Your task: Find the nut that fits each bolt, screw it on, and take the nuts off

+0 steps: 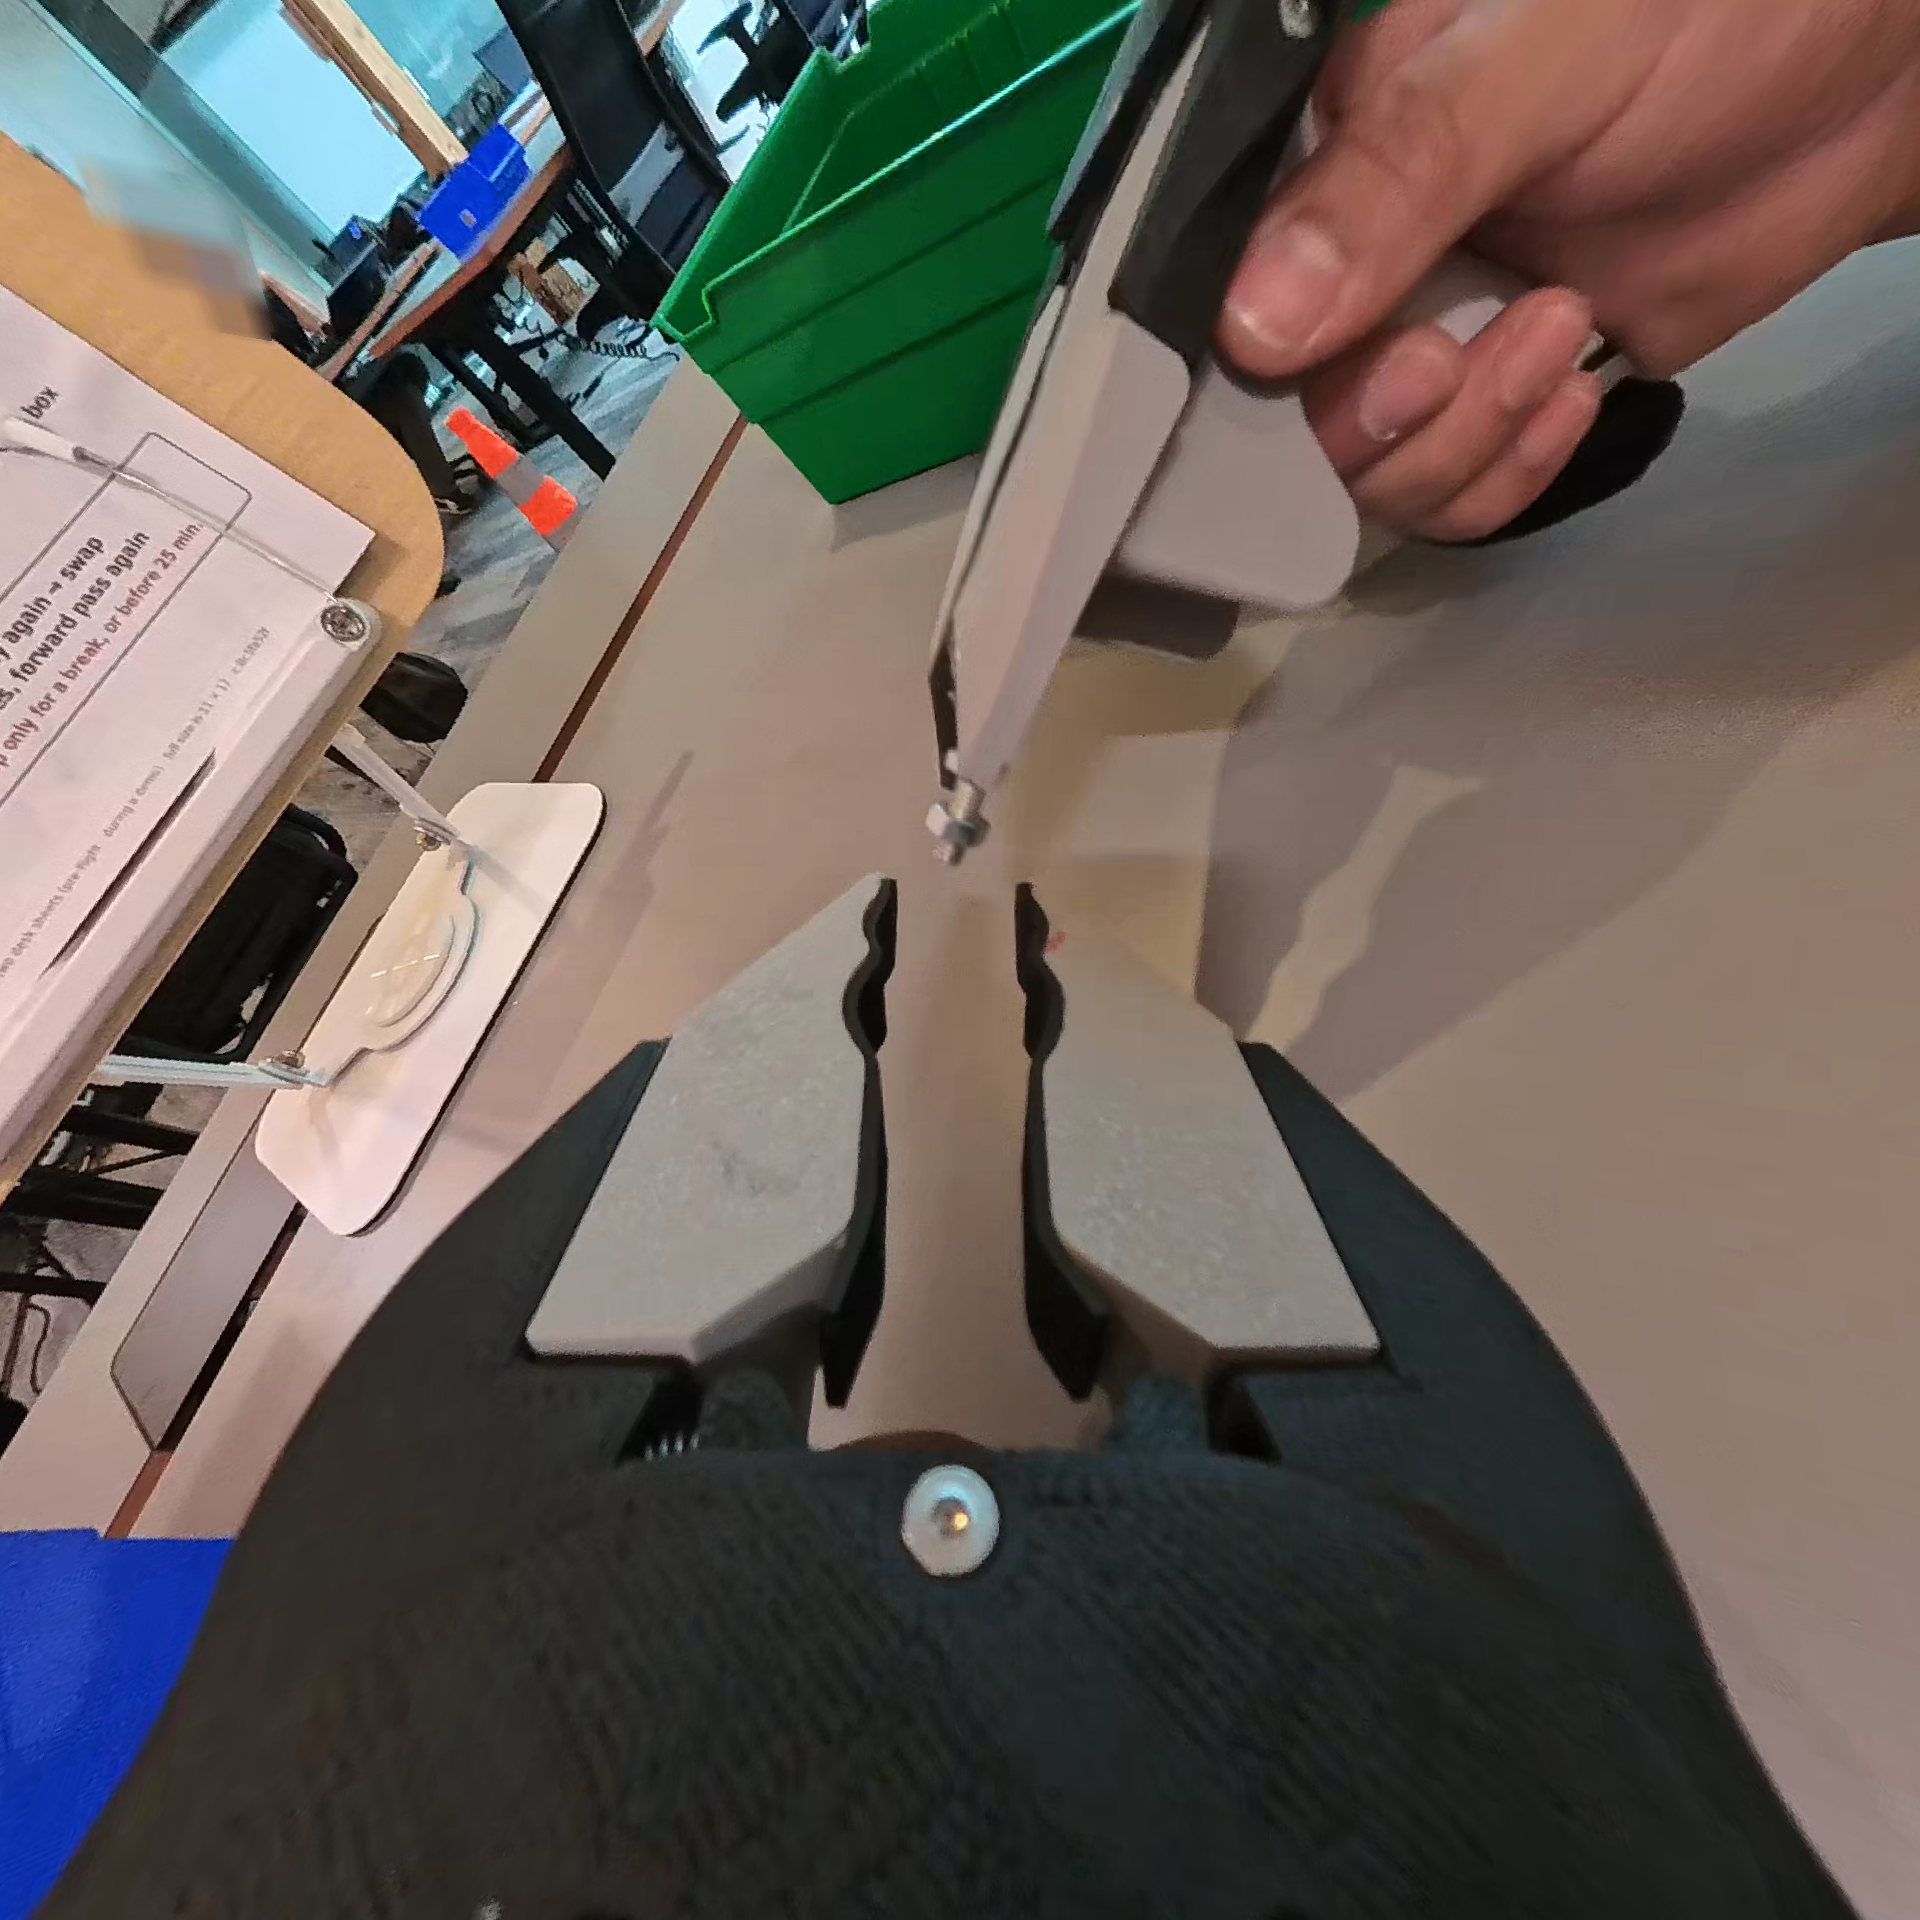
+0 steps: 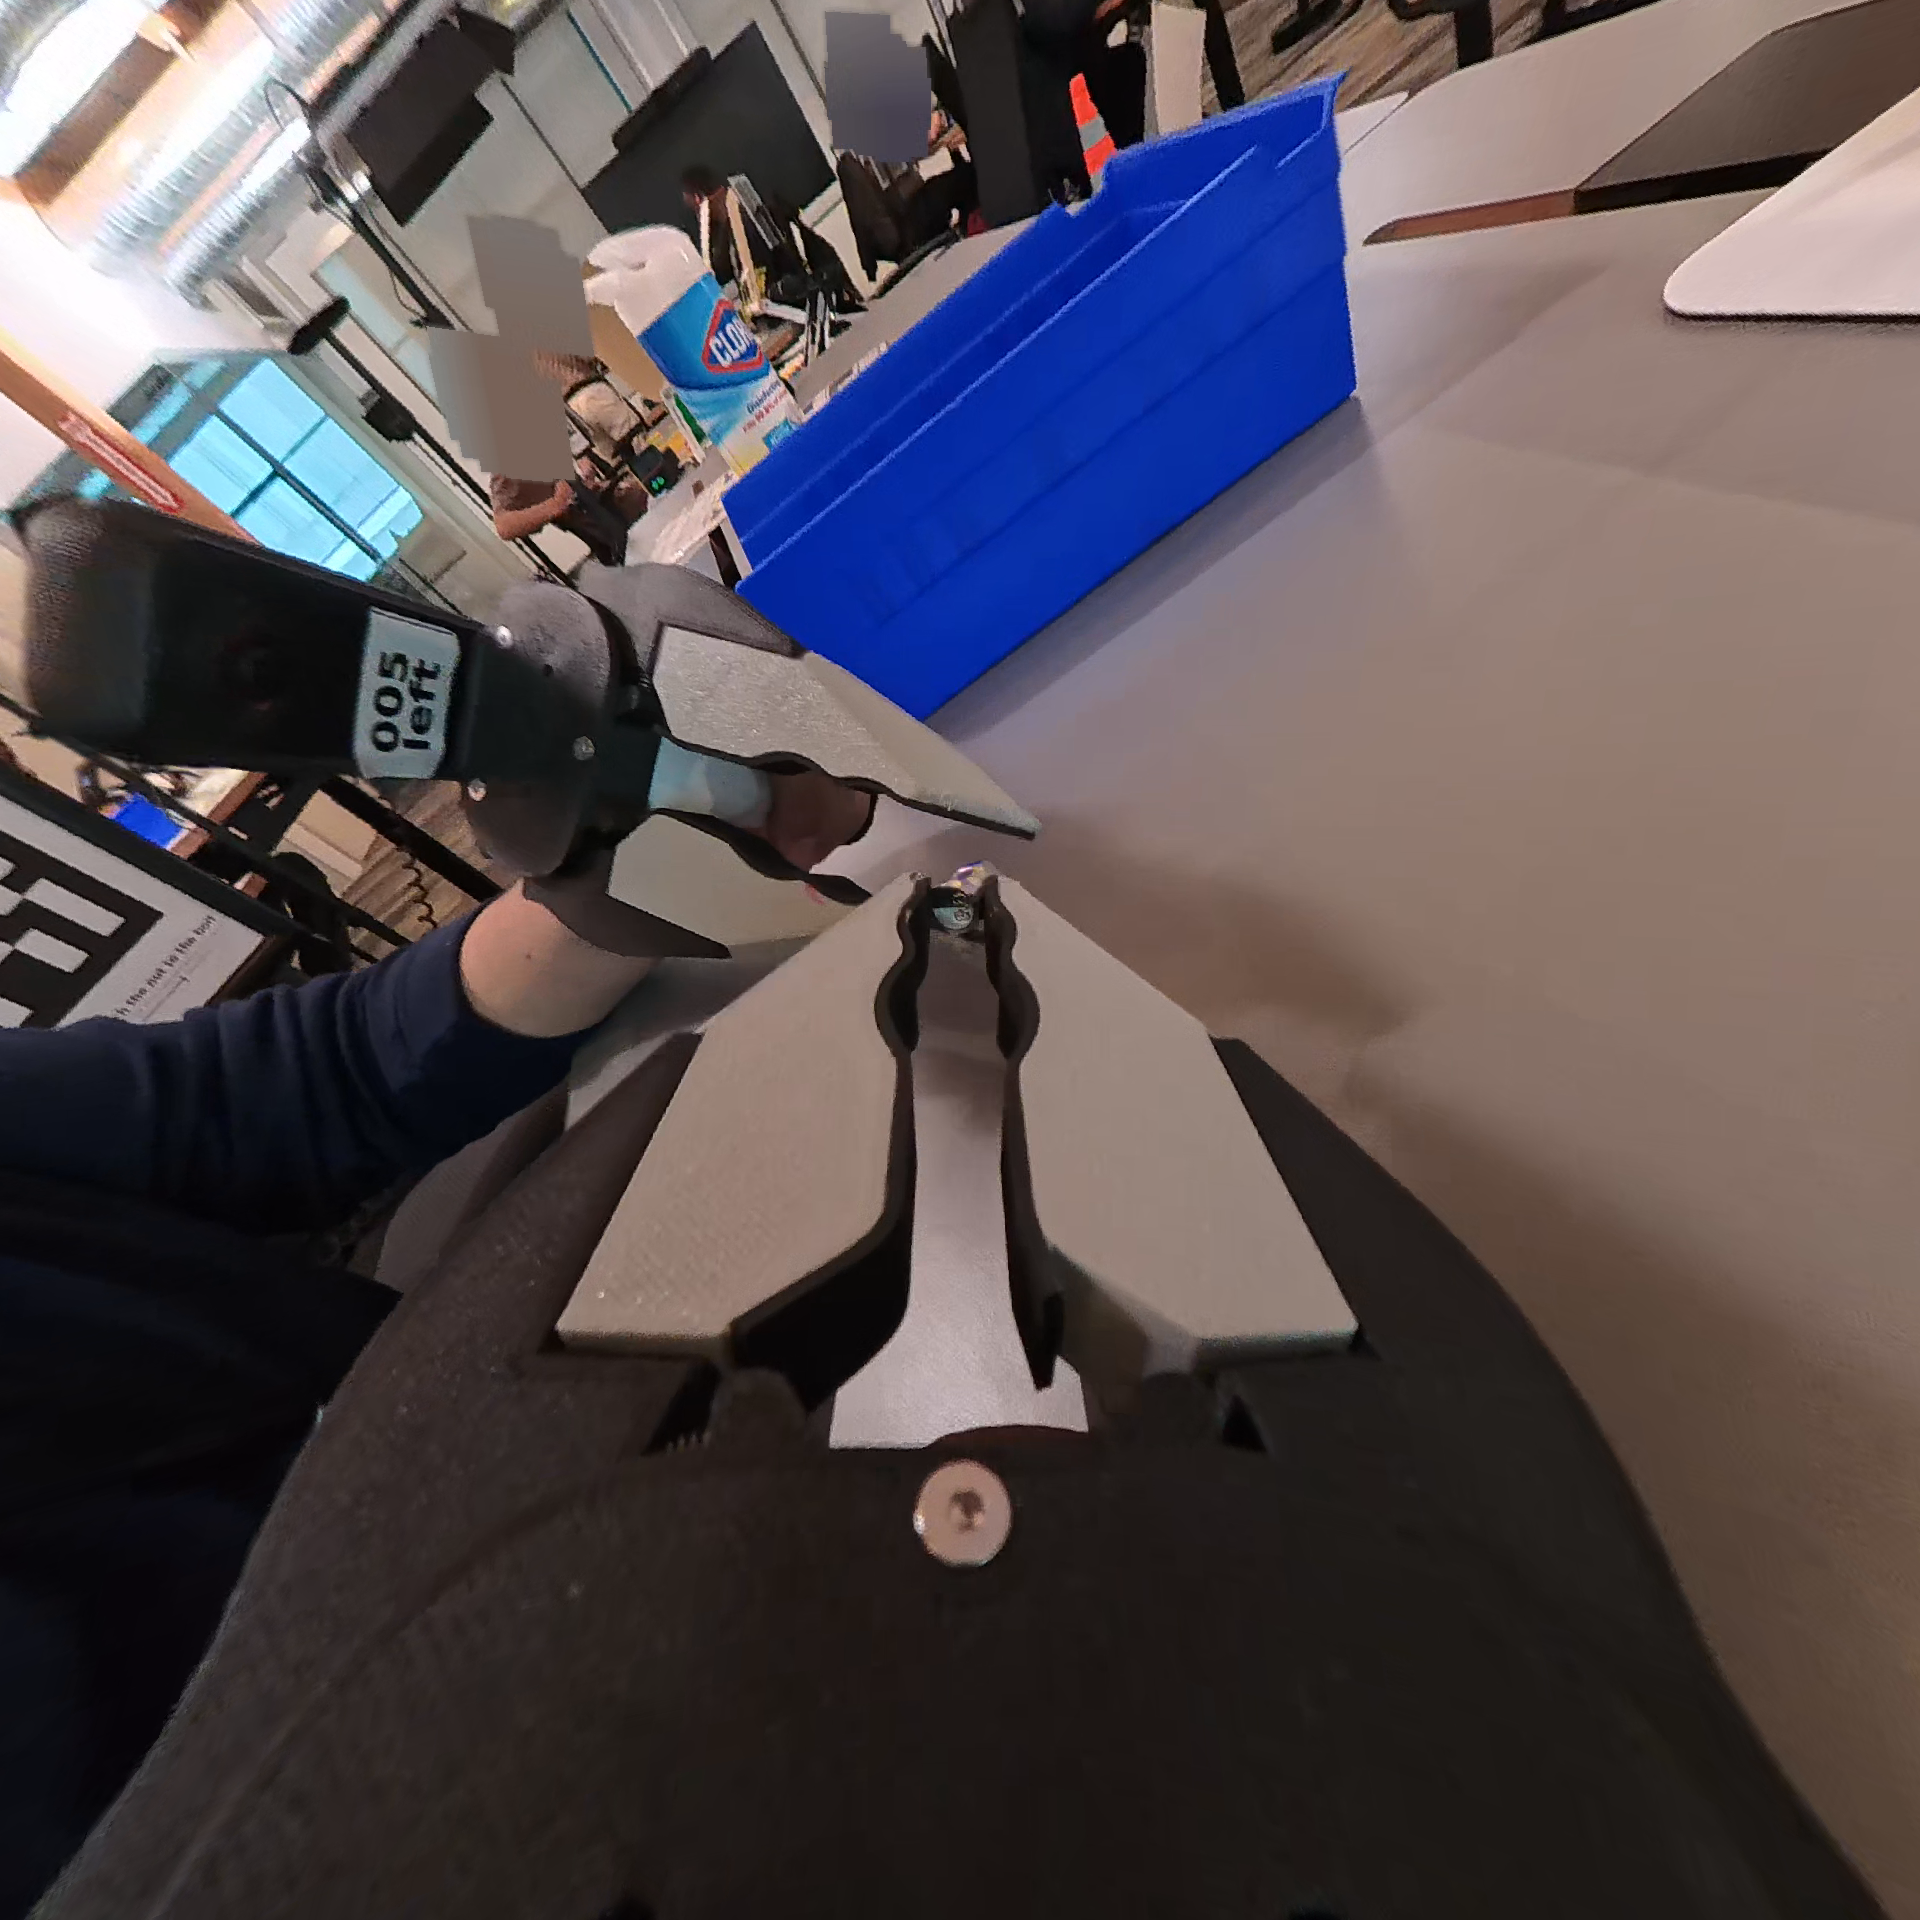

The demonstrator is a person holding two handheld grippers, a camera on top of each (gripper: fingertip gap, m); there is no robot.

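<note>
A small silver bolt with a nut (image 1: 958,823) on its thread hangs from the tips of my right gripper (image 1: 968,771), which comes down from the upper right and is shut on the bolt's head. In the right wrist view the bolt (image 2: 956,902) shows pinched between the tips of the right gripper (image 2: 954,896). My left gripper (image 1: 954,896) is open and empty, its tips just below and to either side of the nut, apart from it. The left gripper (image 2: 914,862) also shows from the side in the right wrist view, open.
A green bin (image 1: 894,260) stands on the grey table (image 1: 1558,935) behind the right gripper. A blue bin (image 2: 1049,416) stands at the table's far side. A sign holder with a white base (image 1: 426,997) and printed sheet (image 1: 135,665) sits at the left edge. My two grippers' fingertips are within a few centimetres of each other.
</note>
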